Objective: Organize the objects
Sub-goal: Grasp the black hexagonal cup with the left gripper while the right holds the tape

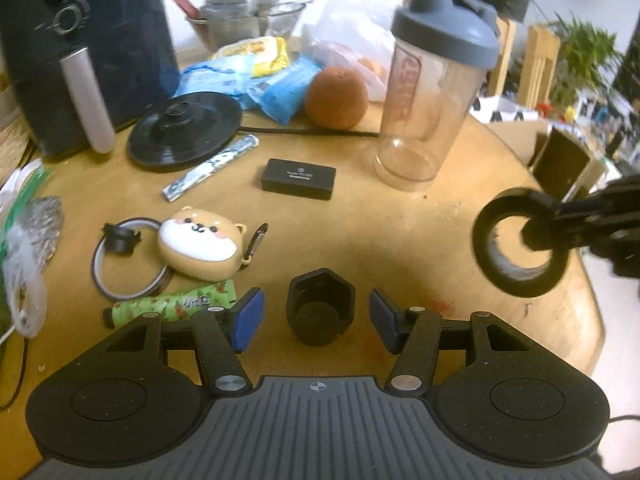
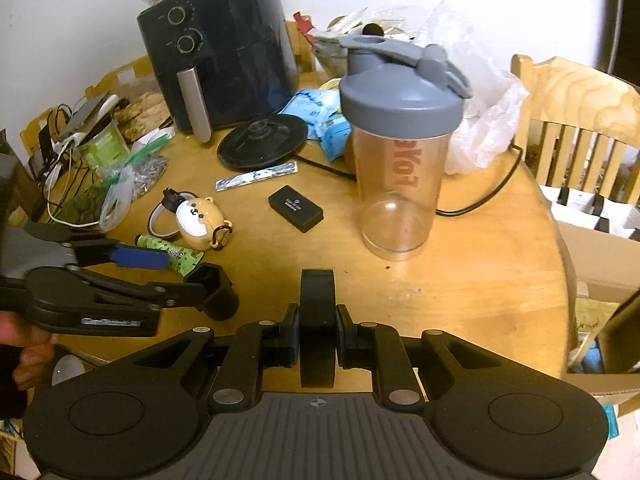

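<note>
My right gripper (image 2: pixel 317 332) is shut on a black tape roll (image 2: pixel 317 300), held upright above the wooden table (image 2: pixel 480 280); the roll also shows in the left wrist view (image 1: pixel 520 240), at the right. My left gripper (image 1: pixel 316 316) is open, its blue pads on either side of a black hexagonal cup-like holder (image 1: pixel 321 308) that stands on the table; the holder shows in the right wrist view (image 2: pixel 216 290) too. A dog-shaped case (image 1: pixel 198 248), a green tube (image 1: pixel 172 306) and a small black box (image 1: pixel 298 179) lie nearby.
A clear shaker bottle with a grey lid (image 2: pixel 400 152) stands mid-table. A black air fryer (image 2: pixel 224 52), a kettle base (image 2: pixel 262 142), blue packets (image 1: pixel 276 92), an orange (image 1: pixel 336 98), a thin tape ring (image 1: pixel 120 258) and plastic bags crowd the far and left sides. A wooden chair (image 2: pixel 580 120) stands right.
</note>
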A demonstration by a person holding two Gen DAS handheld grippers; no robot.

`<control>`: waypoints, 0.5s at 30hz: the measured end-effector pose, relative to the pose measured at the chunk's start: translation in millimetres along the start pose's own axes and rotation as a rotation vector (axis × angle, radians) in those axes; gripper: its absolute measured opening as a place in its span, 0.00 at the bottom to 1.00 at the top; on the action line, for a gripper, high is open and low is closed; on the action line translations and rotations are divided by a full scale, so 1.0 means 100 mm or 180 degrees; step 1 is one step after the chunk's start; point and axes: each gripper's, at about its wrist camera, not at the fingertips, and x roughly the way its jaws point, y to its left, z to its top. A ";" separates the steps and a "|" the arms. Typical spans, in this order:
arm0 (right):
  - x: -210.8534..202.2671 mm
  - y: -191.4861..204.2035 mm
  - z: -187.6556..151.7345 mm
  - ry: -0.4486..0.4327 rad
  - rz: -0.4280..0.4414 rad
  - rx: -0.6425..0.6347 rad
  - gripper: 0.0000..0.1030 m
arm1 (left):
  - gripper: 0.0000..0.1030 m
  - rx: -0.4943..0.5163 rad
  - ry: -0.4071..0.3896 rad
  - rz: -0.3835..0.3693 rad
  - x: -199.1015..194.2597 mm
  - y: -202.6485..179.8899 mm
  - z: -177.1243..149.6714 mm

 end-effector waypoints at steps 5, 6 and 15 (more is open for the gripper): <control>-0.08 -0.06 -0.05 -0.0019 -0.0042 0.0064 0.19 | 0.46 0.0148 0.0128 0.0045 0.16 -0.06 0.01; -0.10 -0.07 -0.06 -0.0027 -0.0055 0.0078 0.19 | 0.39 0.0161 0.0179 0.0059 0.19 -0.06 0.01; -0.16 -0.13 -0.11 -0.0043 -0.0074 0.0145 0.19 | 0.39 0.0022 0.0138 0.0017 -0.03 0.00 0.02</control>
